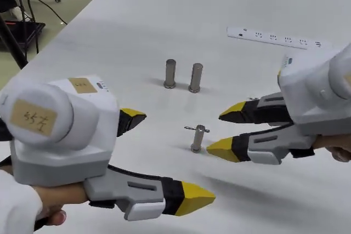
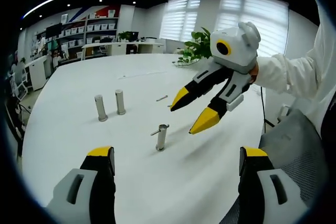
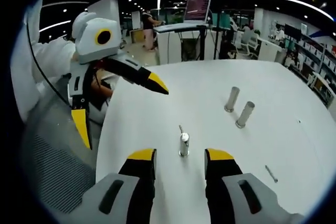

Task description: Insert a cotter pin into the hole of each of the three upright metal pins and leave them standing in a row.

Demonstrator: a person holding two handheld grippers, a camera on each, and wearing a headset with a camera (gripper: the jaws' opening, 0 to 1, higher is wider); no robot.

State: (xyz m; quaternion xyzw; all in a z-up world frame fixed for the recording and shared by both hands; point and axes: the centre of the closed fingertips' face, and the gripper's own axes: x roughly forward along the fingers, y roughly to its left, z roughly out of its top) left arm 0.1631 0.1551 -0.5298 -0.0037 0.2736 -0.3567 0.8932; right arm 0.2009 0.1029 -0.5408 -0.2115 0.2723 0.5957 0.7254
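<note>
**Q:** Pins, count and place?
**A:** Three, all upright on the tabletop (image 1: 126, 36). A bare pin (image 1: 170, 74) and a second bare pin (image 1: 196, 78) stand side by side, close but apart, about mid-tabletop. The third pin (image 1: 198, 138) stands apart from them, toward the near edge.

**Q:** Cotters?
**A:** Two. One cotter (image 1: 190, 129) sits crosswise through the top of the third pin. A loose cotter (image 2: 161, 98) lies flat on the tabletop beyond the third pin, near the right gripper.

**Q:** Left gripper?
**A:** The left gripper (image 1: 180, 154) is over the near edge. Its jaws are spread wide and hold nothing. It is well apart from every pin.

**Q:** Right gripper?
**A:** The right gripper (image 1: 214, 131) comes in from the right edge. Its jaws are moderately parted and hold nothing. Its tips are just beside the third pin, not touching it.

**Q:** Other stock?
**A:** One power strip (image 1: 274, 38) lies flat along the far right of the tabletop.
</note>
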